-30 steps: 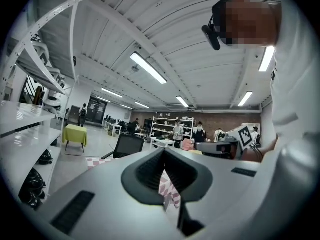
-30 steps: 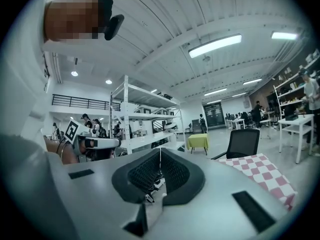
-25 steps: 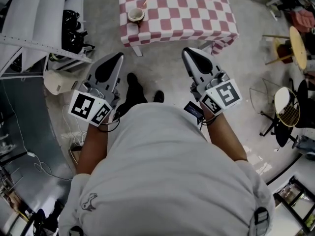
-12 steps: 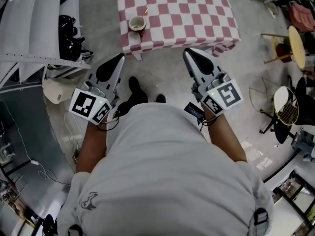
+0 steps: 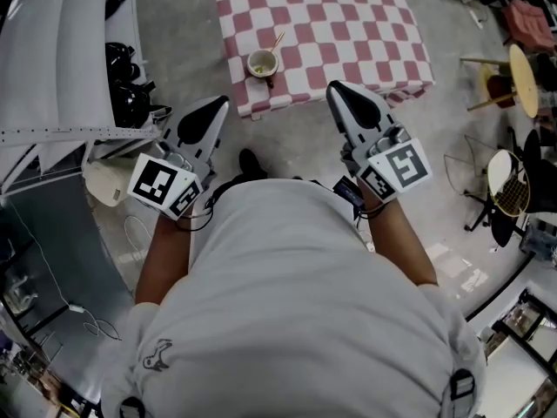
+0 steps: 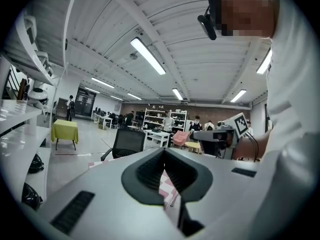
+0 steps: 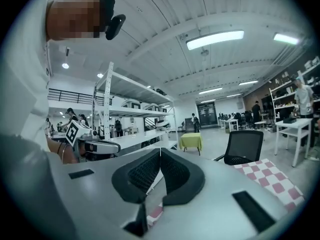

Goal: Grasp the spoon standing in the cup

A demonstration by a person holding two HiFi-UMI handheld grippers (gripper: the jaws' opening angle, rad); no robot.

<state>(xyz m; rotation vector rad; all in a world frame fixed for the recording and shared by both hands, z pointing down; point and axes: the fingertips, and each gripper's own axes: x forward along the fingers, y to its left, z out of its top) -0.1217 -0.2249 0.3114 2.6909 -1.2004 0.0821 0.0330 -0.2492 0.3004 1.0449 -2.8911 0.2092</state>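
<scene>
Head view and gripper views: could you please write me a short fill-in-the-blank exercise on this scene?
The cup sits near the edge of the table, on a red-and-white ____ cloth. The spoon stands in the ____. The left gripper and the right gripper are both empty, their jaws ____.
Missing words: checked; cup; shut.

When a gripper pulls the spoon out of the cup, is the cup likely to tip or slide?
The cup looks small and probably light, so a sideways pull may drag it. It stands near the edge of the table, which adds risk. The spoon leans loosely on the rim, so lifting along its slant should probably free it.
</scene>
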